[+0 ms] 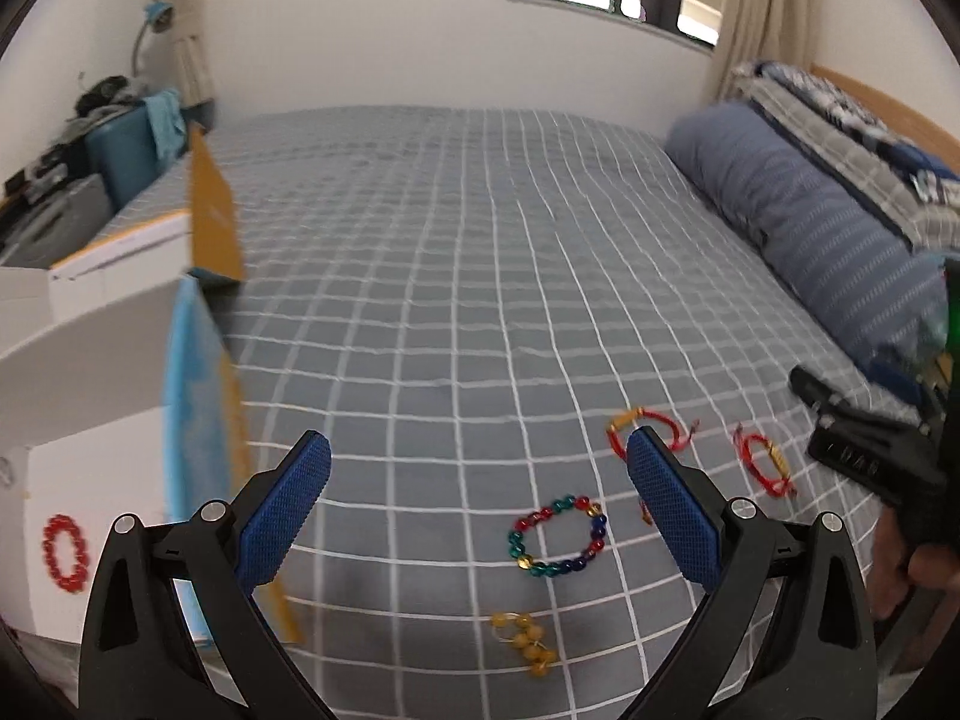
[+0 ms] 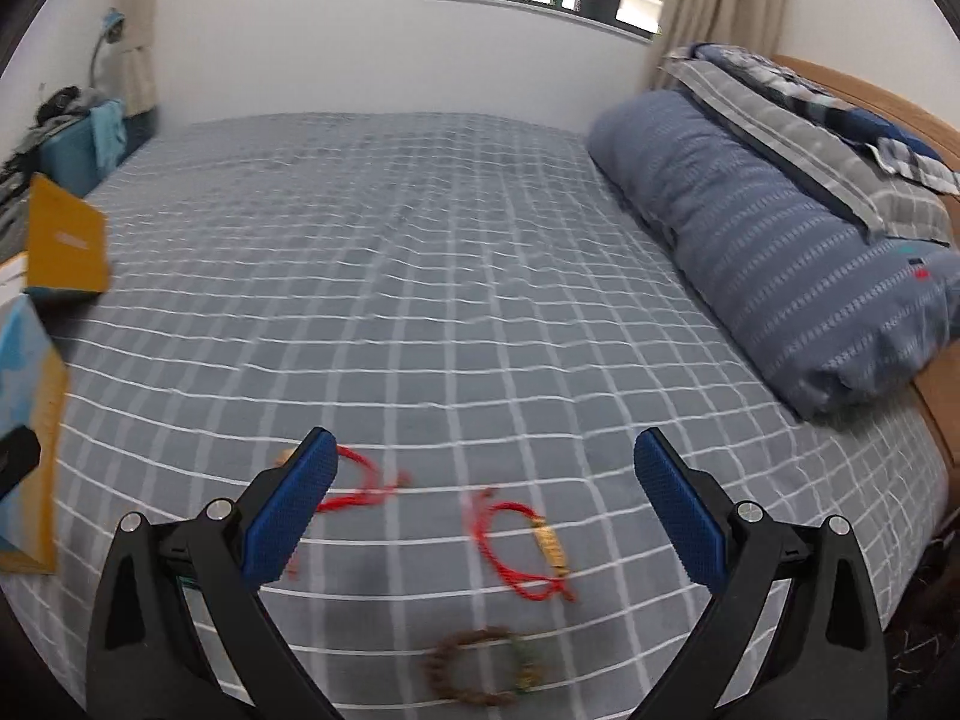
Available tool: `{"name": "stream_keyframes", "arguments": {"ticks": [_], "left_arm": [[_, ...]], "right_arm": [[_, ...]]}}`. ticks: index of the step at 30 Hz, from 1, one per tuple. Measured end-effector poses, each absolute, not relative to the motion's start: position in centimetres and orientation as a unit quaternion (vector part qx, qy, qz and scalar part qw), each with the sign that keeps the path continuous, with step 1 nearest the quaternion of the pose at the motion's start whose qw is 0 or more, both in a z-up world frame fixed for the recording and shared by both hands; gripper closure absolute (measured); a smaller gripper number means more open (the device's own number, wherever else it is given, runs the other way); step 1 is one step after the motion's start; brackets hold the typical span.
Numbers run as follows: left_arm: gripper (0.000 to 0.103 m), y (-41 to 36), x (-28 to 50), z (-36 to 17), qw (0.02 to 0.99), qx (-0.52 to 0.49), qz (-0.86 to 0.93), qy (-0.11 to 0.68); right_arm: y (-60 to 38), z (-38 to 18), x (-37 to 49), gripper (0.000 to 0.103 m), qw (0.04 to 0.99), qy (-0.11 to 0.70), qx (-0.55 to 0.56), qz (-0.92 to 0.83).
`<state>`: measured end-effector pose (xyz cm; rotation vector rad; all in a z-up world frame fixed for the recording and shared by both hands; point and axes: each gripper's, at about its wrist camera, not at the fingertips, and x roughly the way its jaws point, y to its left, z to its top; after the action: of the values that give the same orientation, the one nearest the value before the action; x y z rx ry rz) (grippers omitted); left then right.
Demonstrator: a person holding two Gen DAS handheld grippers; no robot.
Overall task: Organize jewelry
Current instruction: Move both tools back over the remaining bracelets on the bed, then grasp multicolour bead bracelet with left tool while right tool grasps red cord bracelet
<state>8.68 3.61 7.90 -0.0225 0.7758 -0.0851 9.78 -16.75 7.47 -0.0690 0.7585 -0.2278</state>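
Observation:
Jewelry lies on a grey checked bedsheet [image 1: 456,276]. In the left wrist view a multicoloured bead bracelet [image 1: 558,534] sits between the wide-apart fingers of my open left gripper [image 1: 477,510], with a yellow bead bracelet [image 1: 525,642] nearer. Two red cord bracelets lie beyond, one [image 1: 648,429] partly behind the right finger, the other [image 1: 762,462] further right. A red bead bracelet [image 1: 65,552] rests inside the white box [image 1: 96,456] at left. My open right gripper [image 2: 486,510] hovers over a red cord bracelet with a gold charm [image 2: 528,546]; another red cord bracelet [image 2: 360,483] and a brown bead bracelet [image 2: 480,666] lie nearby.
The open cardboard box has blue and tan flaps [image 1: 201,420] standing up at the bed's left edge. A rolled blue striped duvet [image 2: 774,252] and folded bedding line the right side by the wooden headboard. A wall and window are beyond. The other gripper's black body [image 1: 864,444] is at right.

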Motion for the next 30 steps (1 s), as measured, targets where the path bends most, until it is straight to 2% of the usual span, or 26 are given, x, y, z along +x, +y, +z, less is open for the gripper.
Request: {"name": "stream_keyframes", "arguments": {"ticks": [15,17,19,20,30], "left_arm": [[0.006,1.1,14.1,-1.9,0.883,0.016,-0.015,0.468],[0.006,1.0,14.5,-2.6,0.880,0.019,-0.015,0.475],[0.006,1.2,14.6,-3.0,0.877,0.014,-0.016,0.480],[0.006,1.3,14.6,-3.2,0.876,0.011,-0.019,0.481],[0.007,2.5,13.8,-2.8,0.874,-0.007,-0.036,0.485]], "right_arm": [[-22.2,-0.7,13.9,0.008,0.870,0.480,-0.003,-0.108],[-22.5,-1.3,14.2,0.012,0.863,0.494,0.009,-0.104],[-22.6,-1.9,14.4,0.025,0.855,0.509,0.014,-0.098],[-22.7,-2.3,14.5,0.027,0.851,0.516,0.016,-0.098],[-22.8,-3.3,15.2,0.033,0.841,0.533,0.017,-0.094]]}}
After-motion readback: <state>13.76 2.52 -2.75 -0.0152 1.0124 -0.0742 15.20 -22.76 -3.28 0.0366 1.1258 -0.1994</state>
